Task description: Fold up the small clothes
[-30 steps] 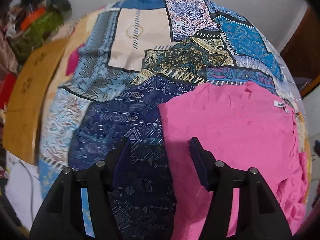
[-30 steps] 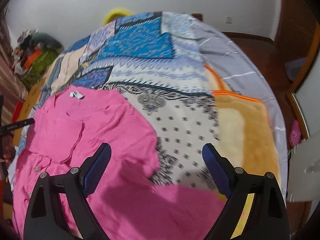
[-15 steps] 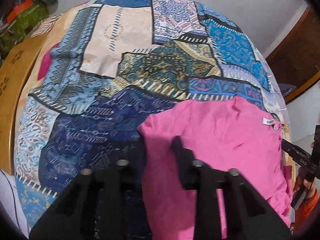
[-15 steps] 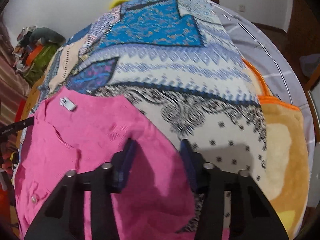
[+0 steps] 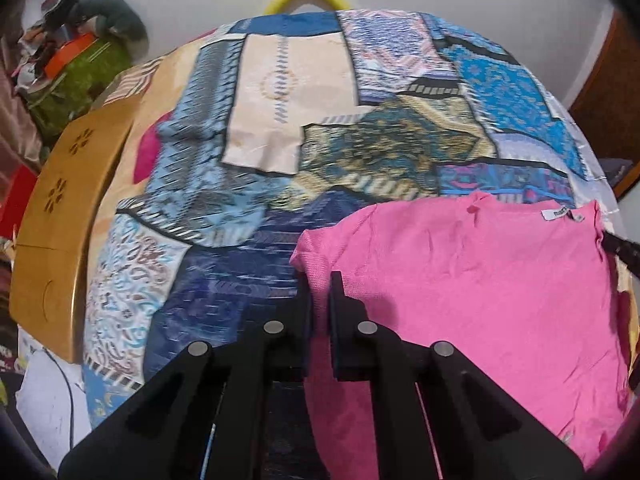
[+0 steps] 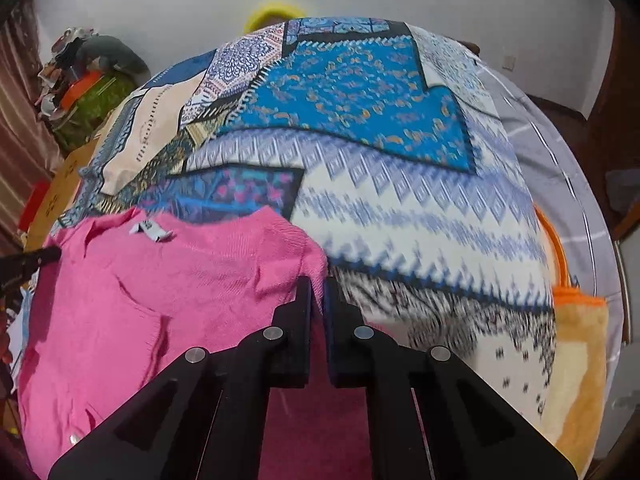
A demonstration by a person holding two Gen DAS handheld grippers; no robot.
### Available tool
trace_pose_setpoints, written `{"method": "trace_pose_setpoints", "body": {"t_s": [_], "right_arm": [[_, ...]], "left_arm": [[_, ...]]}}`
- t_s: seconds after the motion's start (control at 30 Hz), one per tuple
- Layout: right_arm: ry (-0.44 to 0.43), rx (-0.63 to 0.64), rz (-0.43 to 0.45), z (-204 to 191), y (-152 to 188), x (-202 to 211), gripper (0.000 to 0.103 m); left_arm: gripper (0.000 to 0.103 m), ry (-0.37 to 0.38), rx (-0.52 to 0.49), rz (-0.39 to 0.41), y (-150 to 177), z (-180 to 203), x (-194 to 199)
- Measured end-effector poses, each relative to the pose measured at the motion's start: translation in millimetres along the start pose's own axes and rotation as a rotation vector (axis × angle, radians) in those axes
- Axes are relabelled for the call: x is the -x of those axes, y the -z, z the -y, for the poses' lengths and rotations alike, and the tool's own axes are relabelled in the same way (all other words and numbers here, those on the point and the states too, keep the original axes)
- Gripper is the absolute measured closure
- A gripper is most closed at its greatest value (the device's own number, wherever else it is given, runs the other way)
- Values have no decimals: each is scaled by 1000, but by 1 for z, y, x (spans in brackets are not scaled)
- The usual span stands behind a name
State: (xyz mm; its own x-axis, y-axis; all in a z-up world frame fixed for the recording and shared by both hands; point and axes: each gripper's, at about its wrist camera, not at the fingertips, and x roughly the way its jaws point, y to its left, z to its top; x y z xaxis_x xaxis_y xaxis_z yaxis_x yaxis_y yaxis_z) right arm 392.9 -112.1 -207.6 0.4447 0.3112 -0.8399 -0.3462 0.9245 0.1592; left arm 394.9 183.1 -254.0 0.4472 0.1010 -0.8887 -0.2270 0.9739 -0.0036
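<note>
A large patchwork bedspread in blue, cream and teal prints (image 5: 320, 128) covers the bed, with a yellow-orange fleece blanket (image 6: 580, 364) at its right edge. On the bedspread lies a pink knitted shirt with buttons (image 5: 472, 292), spread flat, its neckline toward the far end of the bed and its length running back toward the cameras. A white sewn-in neck label (image 6: 154, 232) sits at the collar; its dark print is too small to read. The black left gripper (image 5: 319, 280) has its jaws pinched together on the shirt's near left corner. The black right gripper (image 6: 317, 286) likewise clamps the shirt's right corner, jaws nearly touching with pink knit between them.
</note>
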Motion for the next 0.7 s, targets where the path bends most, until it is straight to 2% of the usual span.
{"method": "trace_pose_setpoints", "body": {"t_s": [0.13, 0.23, 0.4, 0.47, 0.57, 0.7], "right_arm": [[18, 17, 5, -11, -15, -8, 98], [14, 11, -2, -17, -21, -12, 97], [38, 34, -12, -22, -18, -4, 93], [29, 22, -21, -20, -16, 4, 82], [-5, 2, -6, -18, -12, 21, 70], [-2, 29, 33, -21, -5, 58, 67]], "left_arm": [[100, -43, 13, -6, 3, -14, -6], [100, -11, 27, -16, 5, -24, -9], [100, -12, 4, 21, 7, -23, 7], [100, -13, -4, 44, 6, -19, 17], [100, -9, -16, 67, 6, -12, 33], [100, 3, -41, 101, 7, -1, 58]]}}
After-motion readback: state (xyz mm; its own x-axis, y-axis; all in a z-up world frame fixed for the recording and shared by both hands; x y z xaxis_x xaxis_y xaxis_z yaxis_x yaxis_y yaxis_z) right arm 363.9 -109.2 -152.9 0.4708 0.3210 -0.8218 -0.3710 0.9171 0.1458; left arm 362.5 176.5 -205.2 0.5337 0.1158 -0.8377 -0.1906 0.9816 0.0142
